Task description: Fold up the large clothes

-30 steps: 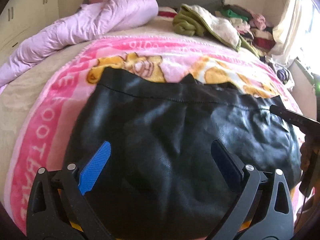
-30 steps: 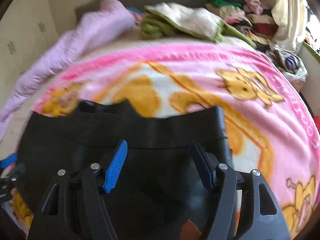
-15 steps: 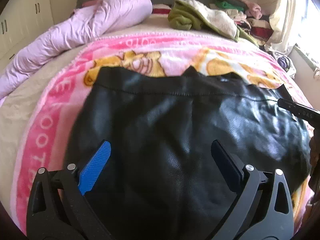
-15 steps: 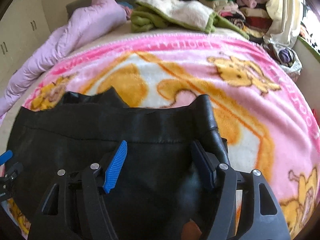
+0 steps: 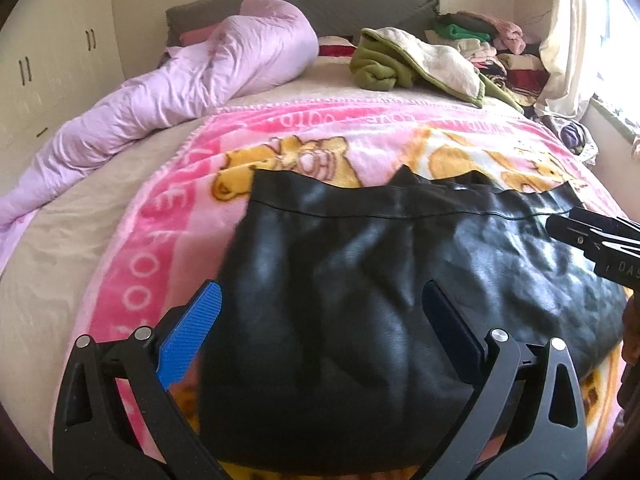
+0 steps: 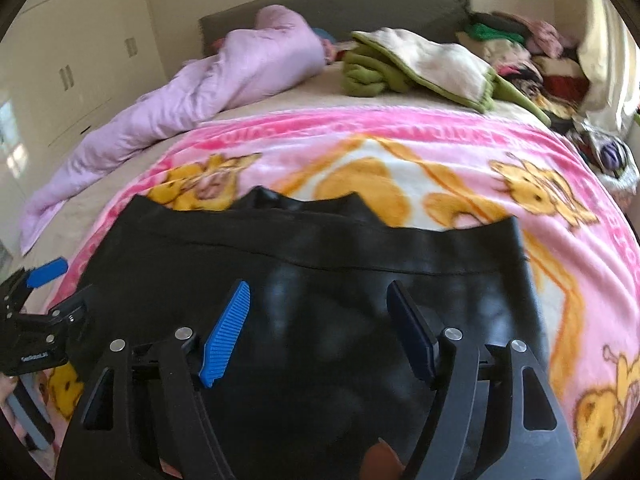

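Along bed's left edge: crumpled lilac duvet (image 5: 192, 80). Centre, on pink cartoon blanket (image 5: 132, 280): black leather-like garment (image 5: 380, 280), spread flat, stitched hem toward headboard. Left gripper (image 5: 320, 332) over garment's near left part, jaws spread wide, pinching nothing. Right gripper (image 6: 320, 332) over near right part, jaws likewise spread, empty. Toward bed's far right corner: green-and-cream fleece (image 5: 408, 64), then stacked clothes (image 5: 496, 48).
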The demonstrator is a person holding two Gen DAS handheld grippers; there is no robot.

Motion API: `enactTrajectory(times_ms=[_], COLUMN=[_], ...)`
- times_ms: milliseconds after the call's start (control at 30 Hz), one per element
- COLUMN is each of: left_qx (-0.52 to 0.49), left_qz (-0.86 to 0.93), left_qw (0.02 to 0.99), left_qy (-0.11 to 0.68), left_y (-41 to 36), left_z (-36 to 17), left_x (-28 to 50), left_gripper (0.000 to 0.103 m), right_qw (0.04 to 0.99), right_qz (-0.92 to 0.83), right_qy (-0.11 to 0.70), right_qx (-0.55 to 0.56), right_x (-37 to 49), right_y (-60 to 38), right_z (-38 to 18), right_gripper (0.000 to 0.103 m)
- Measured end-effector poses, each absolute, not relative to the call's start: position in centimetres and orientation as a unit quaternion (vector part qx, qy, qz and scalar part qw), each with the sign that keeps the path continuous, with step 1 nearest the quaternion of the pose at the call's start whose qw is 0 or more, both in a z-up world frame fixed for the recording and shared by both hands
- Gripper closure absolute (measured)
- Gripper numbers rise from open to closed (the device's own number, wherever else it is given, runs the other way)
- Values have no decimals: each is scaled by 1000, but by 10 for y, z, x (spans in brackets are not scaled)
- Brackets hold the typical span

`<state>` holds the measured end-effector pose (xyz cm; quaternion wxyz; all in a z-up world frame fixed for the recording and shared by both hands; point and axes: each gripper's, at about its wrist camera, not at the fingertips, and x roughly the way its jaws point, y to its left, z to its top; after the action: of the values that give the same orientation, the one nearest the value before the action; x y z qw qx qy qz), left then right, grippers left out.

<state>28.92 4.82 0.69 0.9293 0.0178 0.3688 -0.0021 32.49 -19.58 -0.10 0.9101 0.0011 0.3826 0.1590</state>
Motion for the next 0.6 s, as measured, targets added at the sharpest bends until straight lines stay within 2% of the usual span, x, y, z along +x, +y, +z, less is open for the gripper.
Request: enactTrajectory(times_ms=[167,300,467,500,567,600], left_qx=[3,-12,-53,-65,-106,-130], left_qz=[7,14,25,28,19,8], left_qw=[929,929,924,922,914,909], left_qy=[369,369,378,381,391,396], left_y=[65,80,107,113,127,133], left_z=[8,8,3,1,-6,-10], left_x=[288,288,289,290,292,293], left_gripper=[9,9,9,9,9,9], right_qw=[907,907,904,904,906,903], right_qz=[172,177,175,172,157,152], right_qy=[385,381,390,392,394,402], right_qx=[-15,-21,-13,-11,-7,1], right_x=[326,325,331,334,341,349], right_y=[-168,-156,-150,-151,-152,-153], right_z=[-1,0,2,2,2,0], right_gripper=[35,44,61,69,78,87])
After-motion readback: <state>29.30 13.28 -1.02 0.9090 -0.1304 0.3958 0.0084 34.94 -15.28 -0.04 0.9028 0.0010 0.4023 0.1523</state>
